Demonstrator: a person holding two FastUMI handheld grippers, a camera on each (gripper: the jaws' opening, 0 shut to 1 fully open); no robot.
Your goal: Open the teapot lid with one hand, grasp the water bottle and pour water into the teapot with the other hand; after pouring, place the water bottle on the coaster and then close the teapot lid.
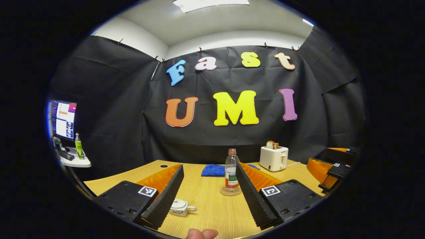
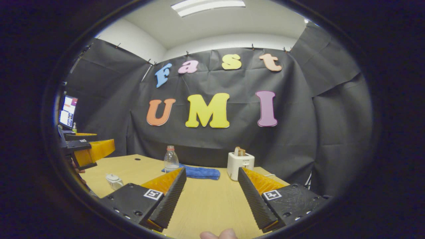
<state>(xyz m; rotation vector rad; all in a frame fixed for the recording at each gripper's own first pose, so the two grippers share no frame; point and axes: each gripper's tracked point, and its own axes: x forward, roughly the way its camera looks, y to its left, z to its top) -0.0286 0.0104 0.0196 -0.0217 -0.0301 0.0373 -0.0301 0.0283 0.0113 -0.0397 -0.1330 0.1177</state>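
Note:
A clear water bottle [image 1: 231, 172] with a red cap stands upright on a round coaster [image 1: 230, 191], just inside the right finger of my left gripper [image 1: 209, 169], which is open and holds nothing. A small white teapot [image 1: 181, 207], lid on, sits on the wooden table [image 1: 212, 212] beside the left finger and is partly hidden by it. My right gripper [image 2: 211, 172] is open over bare table. From the right gripper view the bottle [image 2: 171, 159] stands beyond the left finger and the teapot [image 2: 114, 181] sits far left. The coaster is hidden there.
A blue cloth [image 1: 214, 170] lies behind the bottle and a white toaster [image 1: 274, 157] with bread stands at the back right. The right gripper [image 1: 332, 169] shows at the table's right edge. A monitor [image 1: 63, 119] and a green bottle [image 1: 78, 146] sit on a side desk.

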